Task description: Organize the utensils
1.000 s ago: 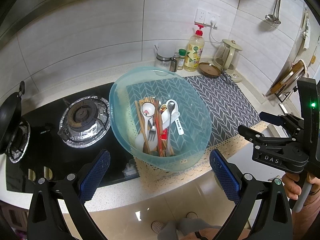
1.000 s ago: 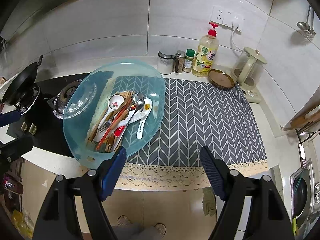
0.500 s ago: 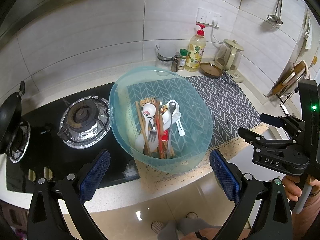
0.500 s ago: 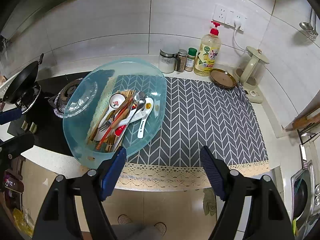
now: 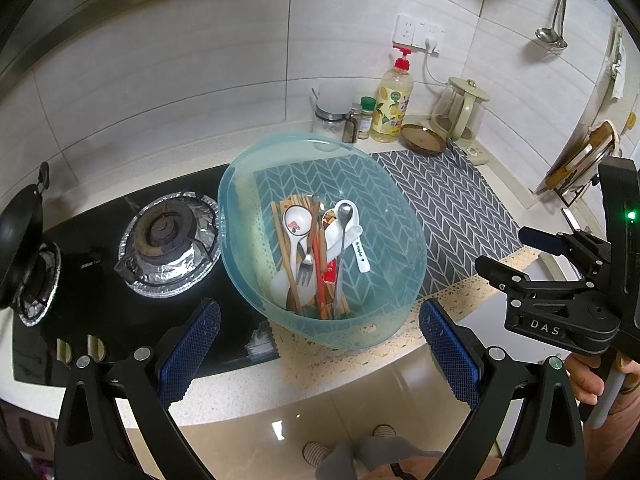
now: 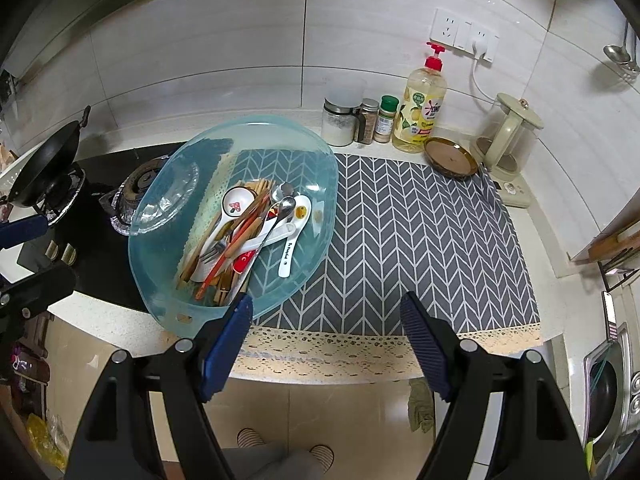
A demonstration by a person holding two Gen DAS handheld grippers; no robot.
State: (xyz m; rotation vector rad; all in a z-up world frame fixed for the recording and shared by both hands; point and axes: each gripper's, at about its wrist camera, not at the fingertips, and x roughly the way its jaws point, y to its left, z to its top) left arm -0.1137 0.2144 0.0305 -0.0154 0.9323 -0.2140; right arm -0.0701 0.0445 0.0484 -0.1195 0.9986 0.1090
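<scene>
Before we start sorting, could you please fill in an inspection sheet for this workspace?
Surface: pale counter with grey chevron mat.
Job's things: spoons, fork and chopsticks piled in blue basin.
Clutter: soap bottle, spice jars, brown dish.
Grippers: left gripper and right gripper open, empty, short of the counter.
Cables: white cord from wall socket towards kettle.
Surroundings: gas hob, black wok, hanging ladle.

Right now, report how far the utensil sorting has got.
Nothing looks sorted yet. The spoons, fork and chopsticks all lie heaped in the blue basin. Nothing is in hand: the left gripper and right gripper hover open and empty. The patterned mat holds no utensils, so the whole job remains.
</scene>
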